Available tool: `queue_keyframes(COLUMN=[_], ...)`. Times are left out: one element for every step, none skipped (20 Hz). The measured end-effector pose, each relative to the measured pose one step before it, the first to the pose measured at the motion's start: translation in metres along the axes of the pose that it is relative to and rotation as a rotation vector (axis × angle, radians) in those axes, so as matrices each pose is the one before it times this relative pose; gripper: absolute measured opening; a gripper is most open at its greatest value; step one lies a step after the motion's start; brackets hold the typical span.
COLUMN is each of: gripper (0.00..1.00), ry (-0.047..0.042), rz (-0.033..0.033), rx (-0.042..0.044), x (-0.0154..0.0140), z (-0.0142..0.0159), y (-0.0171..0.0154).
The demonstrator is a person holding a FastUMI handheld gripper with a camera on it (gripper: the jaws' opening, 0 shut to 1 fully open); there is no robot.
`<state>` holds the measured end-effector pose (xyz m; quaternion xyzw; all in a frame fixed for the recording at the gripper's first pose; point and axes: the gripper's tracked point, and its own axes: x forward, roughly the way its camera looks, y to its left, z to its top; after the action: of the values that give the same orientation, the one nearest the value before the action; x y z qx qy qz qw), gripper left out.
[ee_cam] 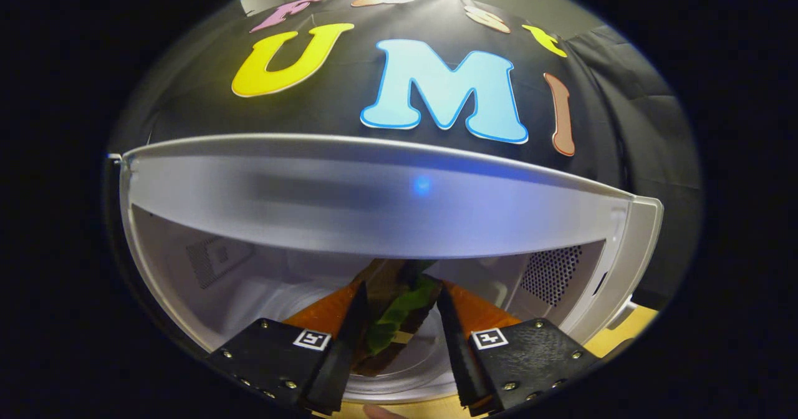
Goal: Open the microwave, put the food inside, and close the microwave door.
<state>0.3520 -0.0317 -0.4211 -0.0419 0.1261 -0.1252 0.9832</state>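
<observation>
Food [399, 310] sits between the gripper's [399, 319] two fingers: a layered piece, like a sandwich, with dark brown slabs outside and a crinkled bright green leaf running down its middle. Its top end is darker and partly hidden under the microwave's [386, 207] upper front panel; its lower end shows a paler tan edge. The piece stands on its edge, tilted a little, with the green layer facing the camera.

Both fingers [349, 325] lie close against the brown sides of the food, one on each flank, set at a narrow gap no wider than the piece itself, so the claw looks to be clamped on it. Each finger carries a small square marker on its base.

The microwave stands open, its cavity facing the gripper. The food is held at the mouth of that cavity, above the pale round turntable [411, 363] that lies on the cavity floor; whether the food touches the turntable cannot be told. Inside the microwave, a perforated vent patch [552, 272] sits on the right wall, and a fainter rectangular patch [215, 260] shows on the left wall. A small blue glow reflects on the frosted upper panel. Outside the microwave, to its lower right, a strip of yellowish tabletop [623, 338] shows.
</observation>
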Motion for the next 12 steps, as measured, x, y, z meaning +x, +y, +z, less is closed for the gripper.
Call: queue_keyframes(gripper=[0.70,0.72,0.75,0.75,0.72,0.72,0.72,0.72,0.73,0.72,0.72,0.73], ry=[0.01298,0.01201,0.02708,0.02830,0.02297,0.02034,0.00782,-0.01246,-0.02651,-0.01990,-0.00820,-0.00721], rz=[-0.04454,-0.01997,0.00304,0.02558,0.04960,0.04880,0.02209,0.00978,0.00885,0.00754,0.01008,0.01723], rx=[-0.03807,-0.04999,-0.05325,-0.02618,0.01127,0.02842,0.02116,0.00602,-0.00419,-0.00646,0.00077,0.01125], x=[0.00211,0.00212,0.00213,0.00033,-0.00069,-0.00090,-0.00404,-0.00517,-0.00499,-0.00623,-0.00551,-0.00728], z=[-0.00338,-0.00408,-0.00540,-0.00754,-0.00758,-0.00381,-0.00087,0.00438,0.00583,0.00617,0.00247,0.00379], y=[-0.01065,-0.00589,-0.00217,0.00347,0.00682,0.00827,0.00296,0.00155,0.00292,0.00263,0.00248,0.00360])
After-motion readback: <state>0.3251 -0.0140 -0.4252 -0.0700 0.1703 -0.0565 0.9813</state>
